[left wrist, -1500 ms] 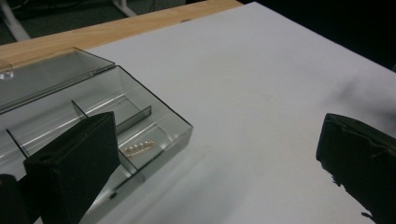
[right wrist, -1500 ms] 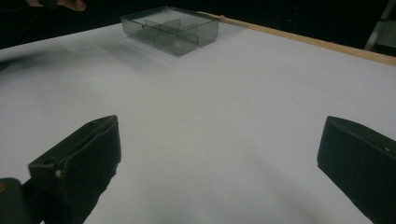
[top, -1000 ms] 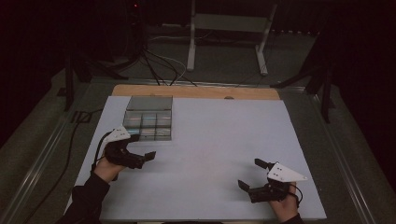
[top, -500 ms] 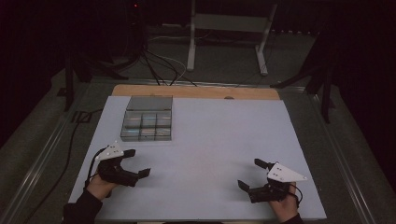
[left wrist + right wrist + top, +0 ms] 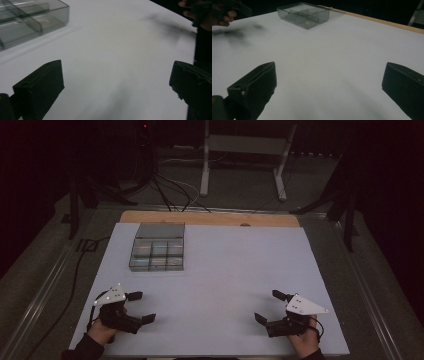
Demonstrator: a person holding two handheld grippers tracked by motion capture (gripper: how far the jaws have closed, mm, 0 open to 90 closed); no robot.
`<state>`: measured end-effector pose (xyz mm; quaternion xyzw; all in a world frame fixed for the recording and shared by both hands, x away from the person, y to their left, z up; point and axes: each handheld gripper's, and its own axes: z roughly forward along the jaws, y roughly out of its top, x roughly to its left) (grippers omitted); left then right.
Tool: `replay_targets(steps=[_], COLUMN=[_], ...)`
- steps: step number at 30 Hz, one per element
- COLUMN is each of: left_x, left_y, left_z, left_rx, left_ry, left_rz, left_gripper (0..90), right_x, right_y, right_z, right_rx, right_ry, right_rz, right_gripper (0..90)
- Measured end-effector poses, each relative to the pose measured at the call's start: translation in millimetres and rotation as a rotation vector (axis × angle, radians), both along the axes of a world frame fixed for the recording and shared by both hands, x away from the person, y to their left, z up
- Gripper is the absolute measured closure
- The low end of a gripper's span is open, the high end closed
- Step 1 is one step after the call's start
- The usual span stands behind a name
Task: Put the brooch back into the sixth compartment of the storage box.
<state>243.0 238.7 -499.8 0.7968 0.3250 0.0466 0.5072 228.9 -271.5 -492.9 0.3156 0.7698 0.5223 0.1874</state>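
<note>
Across the tabletop: I see a white sheet [image 5: 220, 285] covering nearly all of it, with a strip of bare wood [image 5: 210, 217] along the far edge; nothing loose lies on it.
Box: my target, a clear compartment box [image 5: 157, 247], sits near the far left corner, its lid standing up at the back; in the right gripper view [image 5: 304, 13] its cells look empty, though I cannot rule out something small.
Left gripper: I hold the left gripper [image 5: 139, 307] at the near left corner, jaws spread wide, nothing between them; the left gripper view has the box at its upper left.
Right gripper: the right gripper [image 5: 267, 306] rests at the near right corner, jaws also wide apart and empty, well away from the box.
Risk, box sliding: I judge the box light and the sheet smooth, so a push from one jaw could skate it toward the far edge instead of letting me grip it.
Risk, lid: if I come in from above, a jaw could knock the raised lid down or tip the box backward.
Risk, grip: the thin clear walls give little to clamp; an off-centre pinch could twist the box out.
Risk, sheet: dragging a jaw low could wrinkle the sheet and shift the box with it.
</note>
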Motion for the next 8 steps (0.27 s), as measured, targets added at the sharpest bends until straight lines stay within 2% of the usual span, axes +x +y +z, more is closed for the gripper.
replay_targets(steps=[3, 8], left_x=[-2.3, -0.6], left_y=[-2.0, -4.0], left_z=[-3.2, -6.1], left_rx=[-0.010, -0.016], left_ry=[-0.008, 0.004], left_rz=[-0.016, -0.027], left_gripper=[1.1, 1.1], right_x=[0.3, 0.9], right_y=[0.2, 0.2], right_z=[-0.4, -1.0], right_rx=[-0.003, -0.003], right_ry=[0.003, 0.005], right_rz=[0.002, 0.003], right_gripper=[0.0, 0.0])
